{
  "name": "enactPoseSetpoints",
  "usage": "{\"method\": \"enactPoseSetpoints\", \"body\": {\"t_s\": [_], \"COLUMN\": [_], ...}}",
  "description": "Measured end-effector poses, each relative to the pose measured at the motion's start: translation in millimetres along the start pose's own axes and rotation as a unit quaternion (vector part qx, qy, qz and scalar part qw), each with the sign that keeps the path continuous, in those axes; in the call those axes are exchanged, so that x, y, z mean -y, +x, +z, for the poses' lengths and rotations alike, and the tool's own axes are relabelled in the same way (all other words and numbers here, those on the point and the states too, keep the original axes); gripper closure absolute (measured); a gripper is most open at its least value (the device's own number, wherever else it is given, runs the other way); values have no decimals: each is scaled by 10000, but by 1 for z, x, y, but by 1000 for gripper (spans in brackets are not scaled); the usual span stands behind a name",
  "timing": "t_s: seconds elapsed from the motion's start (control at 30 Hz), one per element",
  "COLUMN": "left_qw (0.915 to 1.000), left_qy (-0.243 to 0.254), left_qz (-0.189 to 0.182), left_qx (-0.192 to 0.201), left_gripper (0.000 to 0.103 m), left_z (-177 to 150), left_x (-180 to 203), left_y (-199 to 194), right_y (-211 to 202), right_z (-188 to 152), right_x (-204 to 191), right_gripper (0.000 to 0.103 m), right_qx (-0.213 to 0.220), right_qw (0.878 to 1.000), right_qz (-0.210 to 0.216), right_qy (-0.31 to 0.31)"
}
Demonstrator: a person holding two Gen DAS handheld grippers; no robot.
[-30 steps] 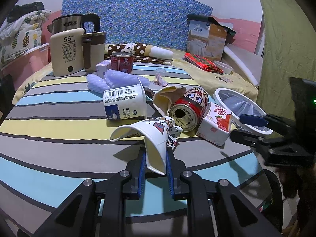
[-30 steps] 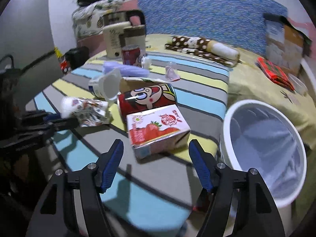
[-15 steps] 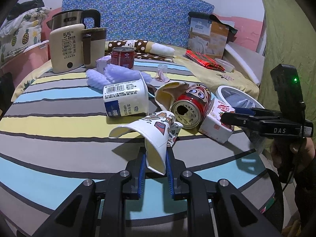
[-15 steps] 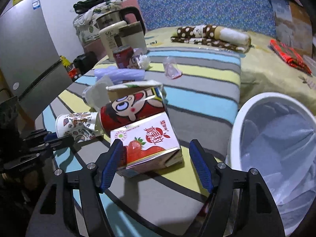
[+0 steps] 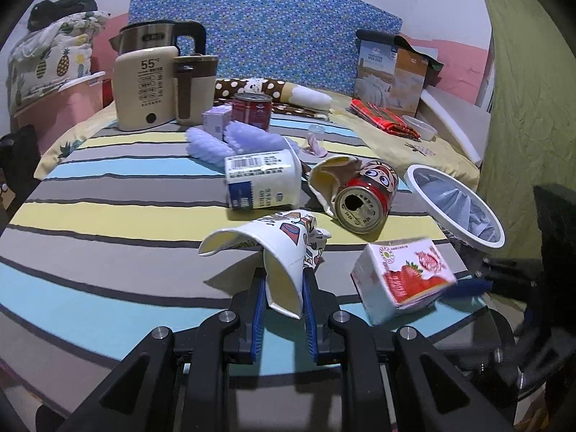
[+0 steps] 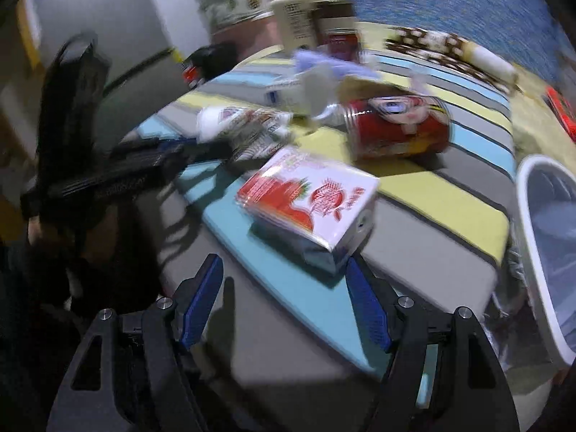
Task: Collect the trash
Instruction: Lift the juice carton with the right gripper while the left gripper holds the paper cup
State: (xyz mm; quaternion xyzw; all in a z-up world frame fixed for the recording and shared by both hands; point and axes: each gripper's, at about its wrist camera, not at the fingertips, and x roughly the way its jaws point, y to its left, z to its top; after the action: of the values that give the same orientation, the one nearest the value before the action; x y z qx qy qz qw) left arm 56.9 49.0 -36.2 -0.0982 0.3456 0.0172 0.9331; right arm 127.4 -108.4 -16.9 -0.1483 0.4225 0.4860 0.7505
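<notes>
Surface: striped round tablecloth [image 5: 108, 194], littered.
Your left gripper [image 5: 284, 298]: clenched on crushed white printed paper cup [image 5: 280, 255].
Your right gripper [image 6: 284, 302]: released, spread wide; strawberry-print white carton [image 6: 309, 201] just ahead.

Two red drink cans show: one lying on its side with a cartoon face [image 5: 367, 198] and one standing upright [image 5: 251, 111] behind the ridged lilac plastic pieces [image 5: 234, 142], which look like two. There are two paper cups, one crushed white one with coloured prints [image 5: 277, 252] and one crumpled brown-lined one [image 5: 329, 180], besides one white barcoded tub [image 5: 262, 183], one white strawberry-printed carton [image 5: 403, 277] and one small lilac box [image 5: 215, 122]. One white bin lined with a pale bag [image 5: 453, 205], one steel kettle [image 5: 158, 34], one cream appliance [image 5: 145, 88] and one brown-and-cream jug [image 5: 194, 90] complete the count.
</notes>
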Motion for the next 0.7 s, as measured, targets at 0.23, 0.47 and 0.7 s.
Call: {"method": "enactPoseSetpoints", "body": {"t_s": [0.23,0.47,0.7], "left_qw": [10000,10000,10000], "left_qy": [-62,-44,-47], "left_qz": [44,41,64], "left_qx": [30,6,-24], "left_gripper": [84,84,84], "left_z": [-7,-9,-9], "left_x": [-7,-7,-8], "left_y": [-12,-14,-11], "right_y": [-17,0,12], "right_z": [6,26,31], "right_x": [6,17,15], "right_gripper": [31,31,31], "right_qx": [377,316,120], "right_qw": [9962,9930,9945], "right_qz": [-604,-485,-246], "right_qy": [-498,-1031,-1009]}}
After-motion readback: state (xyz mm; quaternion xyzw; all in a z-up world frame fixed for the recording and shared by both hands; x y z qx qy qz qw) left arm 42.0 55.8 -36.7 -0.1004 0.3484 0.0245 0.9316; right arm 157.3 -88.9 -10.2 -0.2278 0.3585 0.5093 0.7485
